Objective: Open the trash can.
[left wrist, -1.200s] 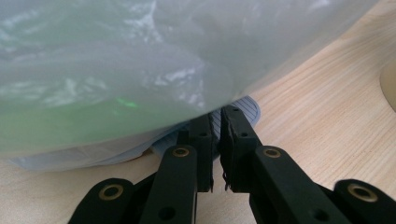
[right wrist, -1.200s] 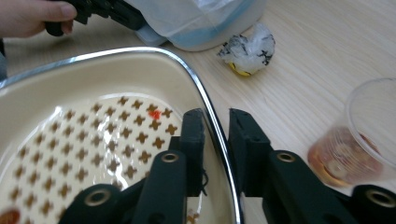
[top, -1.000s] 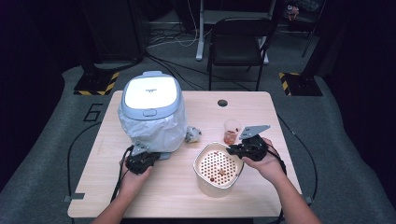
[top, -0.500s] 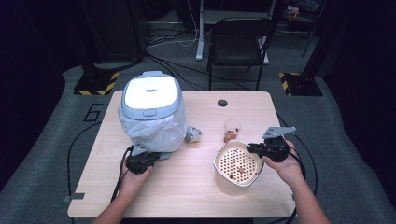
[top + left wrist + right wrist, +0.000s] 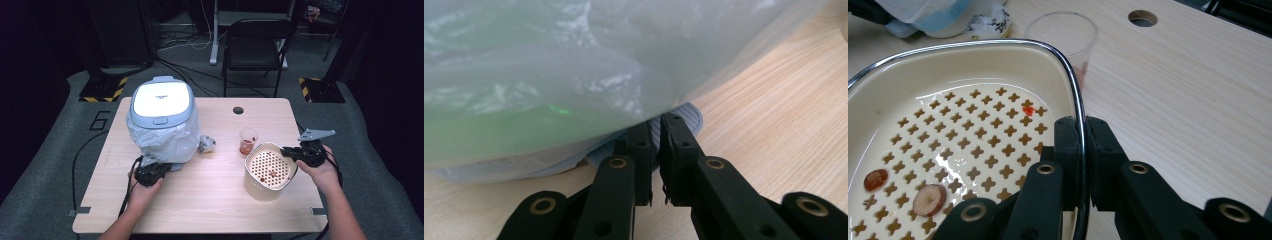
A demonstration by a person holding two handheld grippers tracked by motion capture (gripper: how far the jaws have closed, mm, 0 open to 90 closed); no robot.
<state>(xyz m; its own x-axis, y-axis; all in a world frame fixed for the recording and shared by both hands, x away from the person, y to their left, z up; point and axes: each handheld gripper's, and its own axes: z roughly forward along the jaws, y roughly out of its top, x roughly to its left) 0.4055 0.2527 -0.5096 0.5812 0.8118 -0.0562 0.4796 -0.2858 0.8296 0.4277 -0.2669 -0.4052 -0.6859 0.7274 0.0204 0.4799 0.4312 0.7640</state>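
Observation:
A cream basket point(image 5: 267, 170) with a perforated floor and a metal rim stands tilted at the table's right front. My right gripper point(image 5: 287, 151) is shut on its right rim. In the right gripper view the jaws point(image 5: 1081, 125) clamp that rim, and two reddish fruit slices point(image 5: 930, 199) lie on the basket point(image 5: 948, 135) floor. A white-lidded cooker point(image 5: 161, 102) wrapped in a clear plastic bag point(image 5: 165, 140) stands at the left. My left gripper point(image 5: 159, 167) sits at its front base. Its jaws point(image 5: 656, 125) are closed on the grey base edge under the bag point(image 5: 574, 65); the tips are hidden.
A small clear cup point(image 5: 248, 141) with red residue stands just behind the basket, seen close in the right gripper view point(image 5: 1068, 35). A crumpled wad point(image 5: 206, 144) lies beside the cooker. The table point(image 5: 210, 200) has a cable hole point(image 5: 238, 110) at the back. A black chair point(image 5: 257, 42) stands beyond it.
My right gripper has carried the basket to the right, toward the table's right edge. The left gripper and the cooker have stayed put.

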